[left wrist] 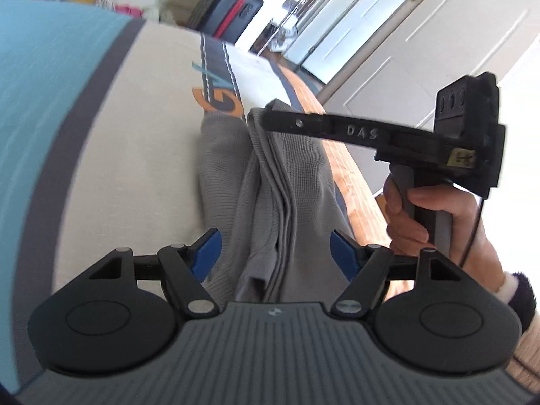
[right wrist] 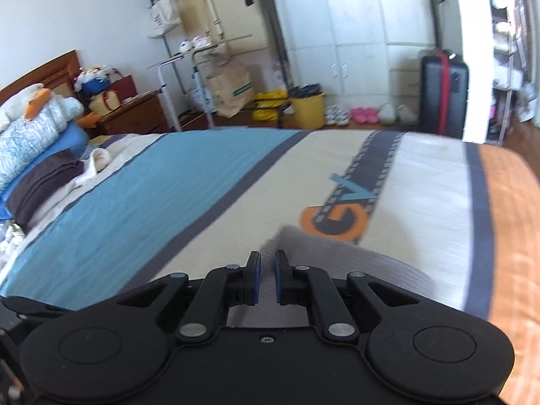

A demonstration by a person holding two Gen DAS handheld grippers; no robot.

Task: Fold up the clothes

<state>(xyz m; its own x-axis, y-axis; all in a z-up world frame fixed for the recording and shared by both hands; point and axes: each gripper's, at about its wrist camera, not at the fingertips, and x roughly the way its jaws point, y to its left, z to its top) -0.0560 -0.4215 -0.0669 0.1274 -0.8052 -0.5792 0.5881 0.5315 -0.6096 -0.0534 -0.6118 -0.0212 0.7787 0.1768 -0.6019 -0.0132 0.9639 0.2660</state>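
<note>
1. You were mid-fold: the grey garment [left wrist: 270, 182] lay bunched in the lower centre of the left wrist view, on the striped bedspread [left wrist: 135, 155].
2. Your right gripper [right wrist: 266, 278] had its jaws nearly together; whether they pinched the cloth's edge I cannot tell.
3. Your left gripper [left wrist: 275, 253] stood wide apart over the cloth, gripping nothing.
4. Next, you probably needed it to pinch an edge.

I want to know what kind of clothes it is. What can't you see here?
- Grey garment: left view, bunched, near part hidden behind left gripper; its type is unclear.
- Right gripper: whether its jaws pinch the cloth is unclear, tip against the fold.
- Right view: garment blurred, mostly hidden behind that gripper.
</note>
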